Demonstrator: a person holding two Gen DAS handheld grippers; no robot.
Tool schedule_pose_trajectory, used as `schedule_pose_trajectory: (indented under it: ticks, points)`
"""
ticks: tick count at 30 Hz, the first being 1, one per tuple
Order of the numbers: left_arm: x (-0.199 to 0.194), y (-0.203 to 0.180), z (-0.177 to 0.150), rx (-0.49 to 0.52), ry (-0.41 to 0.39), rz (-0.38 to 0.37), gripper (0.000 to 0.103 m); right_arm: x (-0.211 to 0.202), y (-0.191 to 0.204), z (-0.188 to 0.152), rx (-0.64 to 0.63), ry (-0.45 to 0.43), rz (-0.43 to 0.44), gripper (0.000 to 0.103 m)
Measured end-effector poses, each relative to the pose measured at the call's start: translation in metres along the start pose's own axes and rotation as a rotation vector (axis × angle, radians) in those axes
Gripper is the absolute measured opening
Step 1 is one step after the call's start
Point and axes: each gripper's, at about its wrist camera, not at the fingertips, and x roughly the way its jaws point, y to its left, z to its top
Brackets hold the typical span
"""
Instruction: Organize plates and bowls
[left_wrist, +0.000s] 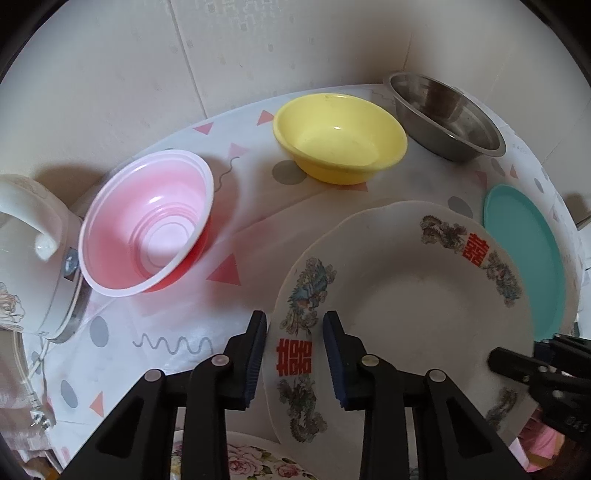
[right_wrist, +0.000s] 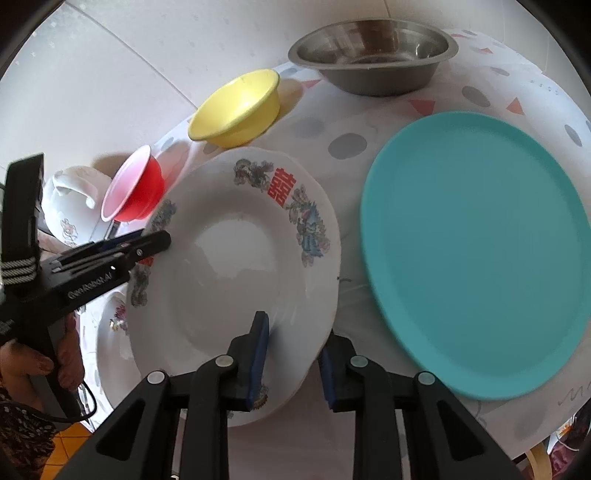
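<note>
Both claws are straddling the dragon plate (right_wrist: 236, 280) rim, lifted over the tabletop's near edge: left gripper (left_wrist: 295, 354) and right gripper (right_wrist: 293, 363), fingers apart either side, not squeezing. Teal plate (right_wrist: 476, 251) lies just beside.

Red double-happiness sign 囍 printed twice on the rim of the white plate (left_wrist: 406, 295): once near the far edge among dragon-and-phoenix ornament, once near the close edge between the left gripper's (left_wrist: 295, 354) fingers. Same far sign readable from the right wrist view as well. Pale raised lettering along the black body of the left gripper in that view, probably "Gen Robot AI", blurred at the start. Small embossed figures on the right gripper's (left_wrist: 546, 369) body, too unclear to read.
</note>
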Motion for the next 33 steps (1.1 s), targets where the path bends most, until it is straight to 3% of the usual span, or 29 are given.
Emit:
schedule_pose_trajectory:
  ticks: [13,20,25,33]
  points:
    - [0.0,0.0,-0.001,0.019,-0.005,-0.035,0.029,-0.022,-0.001,0.009,0.011,-0.077,0.004,0.015]
    - [0.007,0.015,0.002,-0.018,0.026,-0.149,0.034,-0.023,0.001,0.011,0.0,-0.083,-0.004,0.015]
    - [0.008,0.005,0.003,0.042,0.01,-0.13,0.033,-0.018,-0.009,0.012,0.028,-0.076,0.016,0.016]
    - [0.003,0.001,0.001,0.003,-0.001,-0.148,0.029,-0.019,-0.02,0.012,0.048,-0.077,-0.001,0.017]
